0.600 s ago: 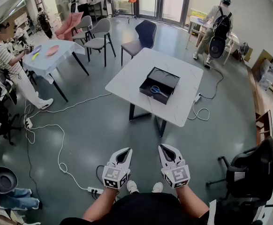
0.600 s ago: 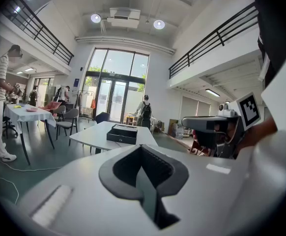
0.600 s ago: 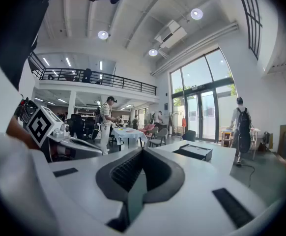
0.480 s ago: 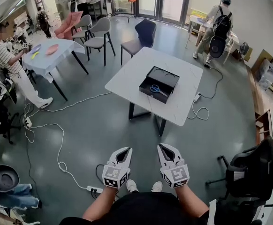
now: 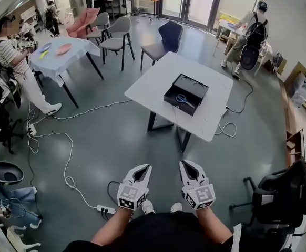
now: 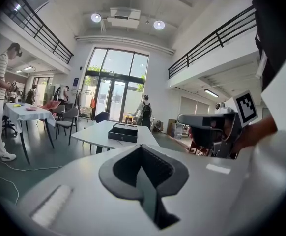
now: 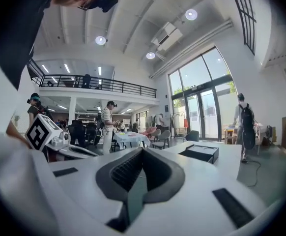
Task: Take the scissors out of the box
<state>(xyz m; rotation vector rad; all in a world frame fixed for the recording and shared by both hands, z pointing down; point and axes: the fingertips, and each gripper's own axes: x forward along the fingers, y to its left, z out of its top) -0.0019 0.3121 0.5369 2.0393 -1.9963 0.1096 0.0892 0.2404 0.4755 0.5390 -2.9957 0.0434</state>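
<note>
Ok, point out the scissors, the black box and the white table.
scissors (image 5: 182, 99), head view, blue handles
black box (image 5: 179, 106), head view, near side wall
white table (image 5: 153, 83), head view, bare top left of box

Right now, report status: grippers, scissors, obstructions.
Left gripper, right gripper shut, empty. Scissors lying in black box on white table, well ahead. Nothing seen blocking the path.

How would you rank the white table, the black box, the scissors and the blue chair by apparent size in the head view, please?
1. The white table, clearly largest.
2. The blue chair and the black box look about alike. The chair stands farther off, so I won't rank them.
3. The scissors, smallest.
</note>
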